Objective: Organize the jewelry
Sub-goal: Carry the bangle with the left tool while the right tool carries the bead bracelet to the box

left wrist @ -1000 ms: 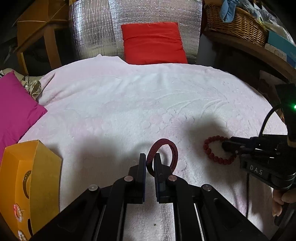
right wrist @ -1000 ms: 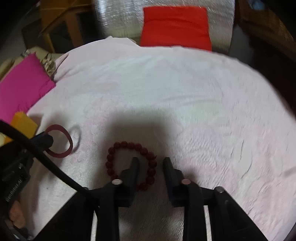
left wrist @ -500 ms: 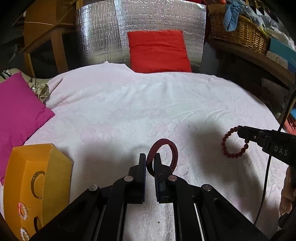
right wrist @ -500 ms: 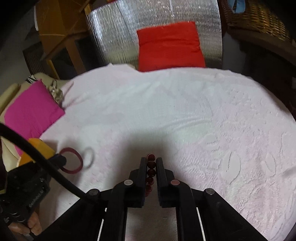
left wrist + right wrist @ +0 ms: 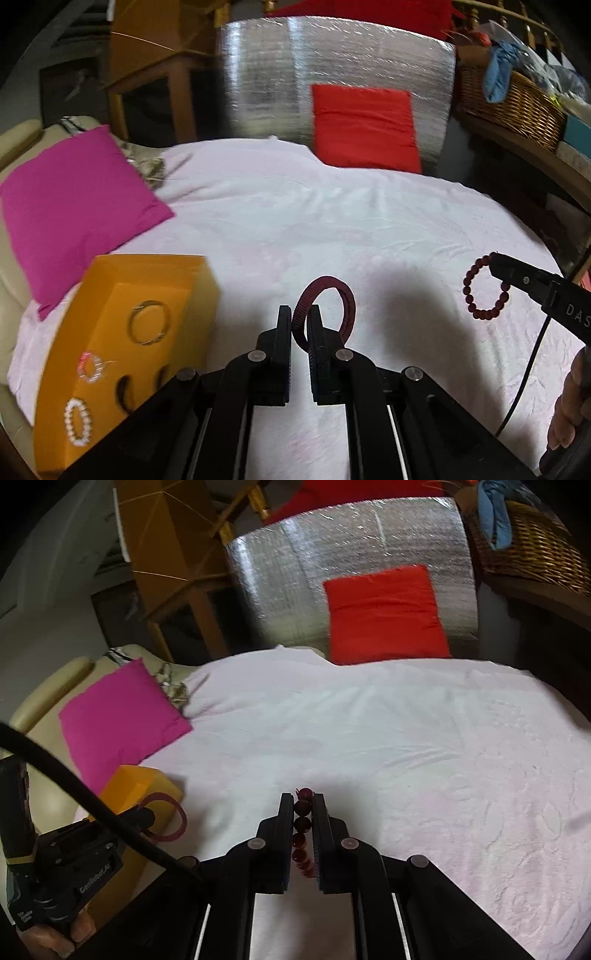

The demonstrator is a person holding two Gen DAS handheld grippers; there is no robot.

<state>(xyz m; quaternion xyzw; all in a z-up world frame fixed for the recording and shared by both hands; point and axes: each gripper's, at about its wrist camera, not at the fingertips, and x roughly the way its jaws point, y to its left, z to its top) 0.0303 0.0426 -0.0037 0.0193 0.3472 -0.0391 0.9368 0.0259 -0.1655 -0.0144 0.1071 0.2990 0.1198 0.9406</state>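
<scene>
1. Left wrist view, item one — dark red ribbed bangle (image 5: 325, 306), pinched edge-on in the left gripper (image 5: 300, 325), jaws all but closed on its band. It stands clear above the white bedspread (image 5: 332, 221). Judged light and fairly stiff, since the loop holds its round shape unsupported. The ribbing should resist slipping; a grip across the band, as now, suits it.

2. Item two — beaded bracelet (image 5: 487, 288) of dark red round beads, hanging from the tip of the right gripper (image 5: 303, 812), above the cloth. In the right wrist view the jaws are nearly closed with a run of beads between them. Judged light and limp — strung beads, so the free loop will swing. Smooth round beads may roll out of the pads; holding across two or three beads is safer than one.

3. Destination, as judged — orange box (image 5: 122, 332) at the bed's left edge, just beside the magenta cushion (image 5: 74, 206). A metal bangle (image 5: 149, 322), a sparkly ring-shaped piece (image 5: 90, 365) and a pearl bracelet (image 5: 77, 426) already lie inside.
</scene>
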